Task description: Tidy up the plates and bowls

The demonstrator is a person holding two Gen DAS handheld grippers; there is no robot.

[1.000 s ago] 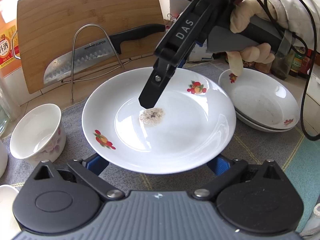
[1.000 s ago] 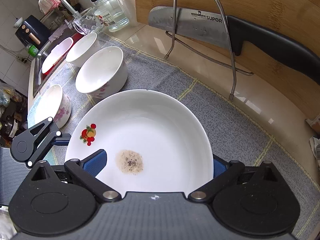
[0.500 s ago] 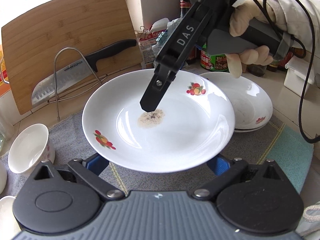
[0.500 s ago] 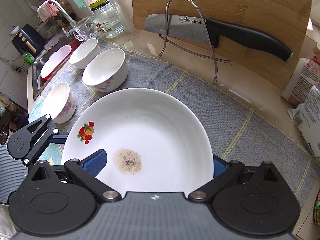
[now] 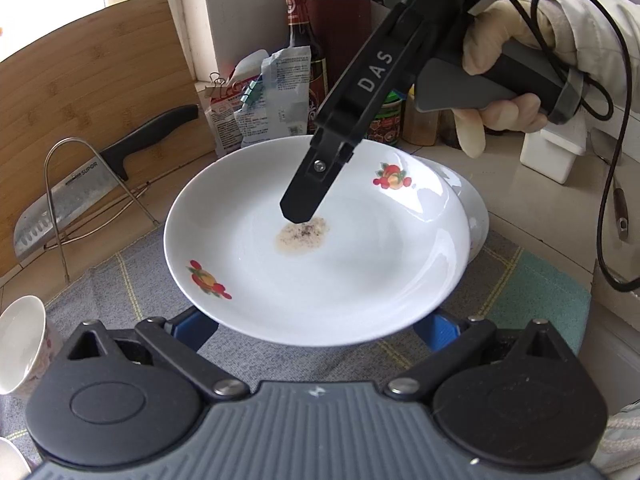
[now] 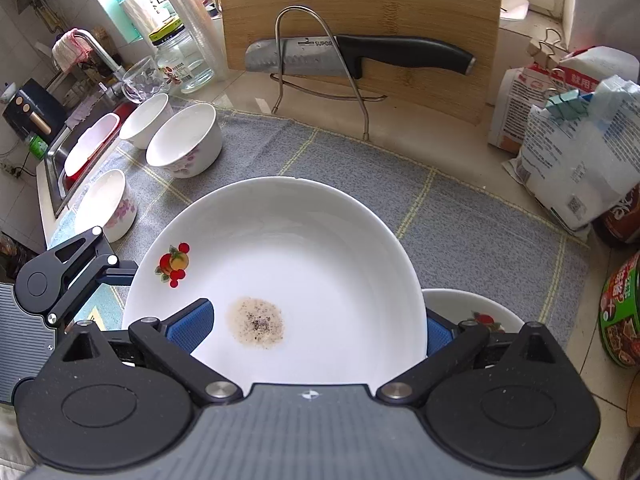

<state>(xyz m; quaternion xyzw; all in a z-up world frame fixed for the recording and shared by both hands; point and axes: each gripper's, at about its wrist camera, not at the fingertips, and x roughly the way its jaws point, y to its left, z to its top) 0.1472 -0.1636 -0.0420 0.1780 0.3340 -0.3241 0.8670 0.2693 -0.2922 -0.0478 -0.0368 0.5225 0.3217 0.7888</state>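
Observation:
A white plate (image 5: 360, 264) with fruit prints and a brown speckled stain is held in the air, partly over a stack of white plates (image 5: 474, 216) on the grey mat. My right gripper (image 5: 304, 210) is shut on the plate's rim, one finger lying on top of it. In the right wrist view the same plate (image 6: 304, 256) fills the middle, with the stack (image 6: 476, 312) under its right edge. My left gripper (image 5: 316, 328) sits under the plate's near rim; its blue fingers (image 5: 192, 326) are wide apart beneath it. Three white bowls (image 6: 186, 140) stand at the left.
A bamboo cutting board (image 6: 360, 12) and a knife (image 6: 352, 56) on a wire stand are at the back. Bags (image 6: 576, 136), bottles and jars (image 5: 304, 60) crowd the right side. A sink (image 6: 76, 148) is at the far left.
Both grippers have carried the plate to the right, away from the bowls and cutting board. It now overlaps the stack of plates.

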